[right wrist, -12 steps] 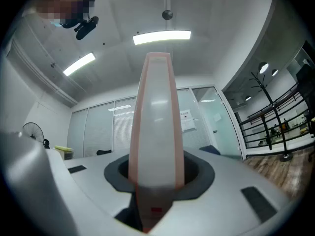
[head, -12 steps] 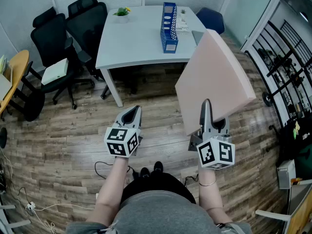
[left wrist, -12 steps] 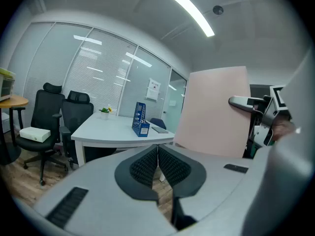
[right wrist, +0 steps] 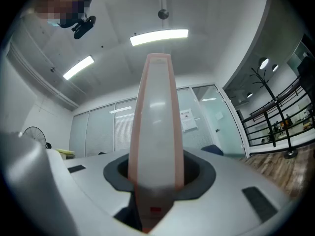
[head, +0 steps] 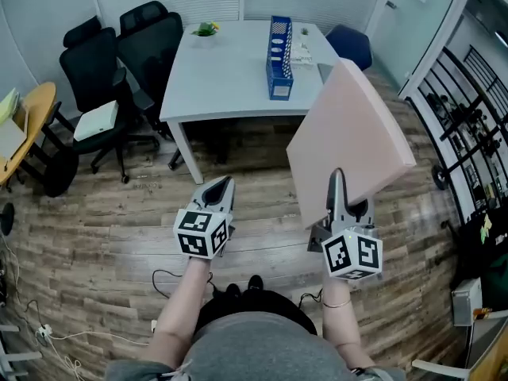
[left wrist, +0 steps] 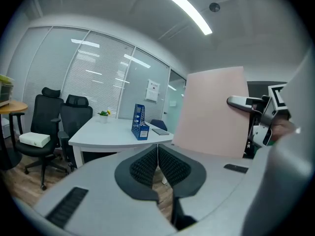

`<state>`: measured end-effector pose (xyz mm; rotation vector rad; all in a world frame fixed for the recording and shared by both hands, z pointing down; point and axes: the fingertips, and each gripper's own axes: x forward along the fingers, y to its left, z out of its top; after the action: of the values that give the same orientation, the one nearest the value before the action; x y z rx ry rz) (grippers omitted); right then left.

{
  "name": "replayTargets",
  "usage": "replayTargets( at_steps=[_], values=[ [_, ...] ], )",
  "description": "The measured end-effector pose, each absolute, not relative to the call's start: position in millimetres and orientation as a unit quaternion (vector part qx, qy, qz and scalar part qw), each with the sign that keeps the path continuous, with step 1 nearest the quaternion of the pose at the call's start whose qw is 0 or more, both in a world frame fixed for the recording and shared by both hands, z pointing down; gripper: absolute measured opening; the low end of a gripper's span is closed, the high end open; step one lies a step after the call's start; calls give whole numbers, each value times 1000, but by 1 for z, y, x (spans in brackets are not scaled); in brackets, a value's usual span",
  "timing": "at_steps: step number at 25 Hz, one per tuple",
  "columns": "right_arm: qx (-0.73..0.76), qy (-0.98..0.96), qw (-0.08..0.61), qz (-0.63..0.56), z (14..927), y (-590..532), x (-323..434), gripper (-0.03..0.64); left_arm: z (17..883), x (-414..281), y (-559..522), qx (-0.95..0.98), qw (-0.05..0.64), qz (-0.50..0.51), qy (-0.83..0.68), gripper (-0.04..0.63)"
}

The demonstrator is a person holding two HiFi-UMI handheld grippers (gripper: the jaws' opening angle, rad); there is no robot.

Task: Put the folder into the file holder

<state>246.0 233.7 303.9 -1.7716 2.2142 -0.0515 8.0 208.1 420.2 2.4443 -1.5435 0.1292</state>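
1. Wooden floor (head: 103, 213). The person stands on it, well apart from the work surface. Judgement: the gap has to be closed before any insertion can begin.

2. White table (head: 222, 74). It bears the target container on its right part. Its near edge is bare, which should leave room to approach from the front.

3. Office chairs (head: 119, 54), black, two, at the table's left side. They stand clear of the likely carrying path.

4. Folder (head: 349, 133), pink, stiff, broad. It is held in the air over the floor, tilted, near the table's right corner but not yet above it. The right gripper view shows it edge-on, rising straight up from between the jaws. Judgement: a board this wide, gripped at one lower edge only, may swing, so it is best carried slowly and kept upright.

5. File holder (head: 279, 48), blue, with perforated sides. It stands upright with its long axis running away from the person. Judgement: the folder's thin edge should be lined up with this axis and lowered edge-first into the open top, and let go only once it is seated.

6. Right gripper (head: 340, 187). Its jaws are clamped on the folder's lower edge.

7. Left gripper (head: 219, 187). Its jaws are pressed together with nothing between them, beside the right gripper. Judgement: it is free to steady the holder if the folder nudges it.

8. Potted plant (head: 205, 28), small, at the table's far edge. It stands well apart from the holder.
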Motion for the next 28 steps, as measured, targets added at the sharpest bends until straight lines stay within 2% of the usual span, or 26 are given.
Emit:
replayTargets(
  at_steps=[16, 28],
  values=[
    [-608, 773, 180, -11, 289, 168, 254, 160, 430, -1, 168, 817, 119, 51, -562, 26],
    [-618, 764, 187, 8, 276, 29, 218, 158, 440, -35, 13, 831, 133, 41, -539, 26]
  ],
)
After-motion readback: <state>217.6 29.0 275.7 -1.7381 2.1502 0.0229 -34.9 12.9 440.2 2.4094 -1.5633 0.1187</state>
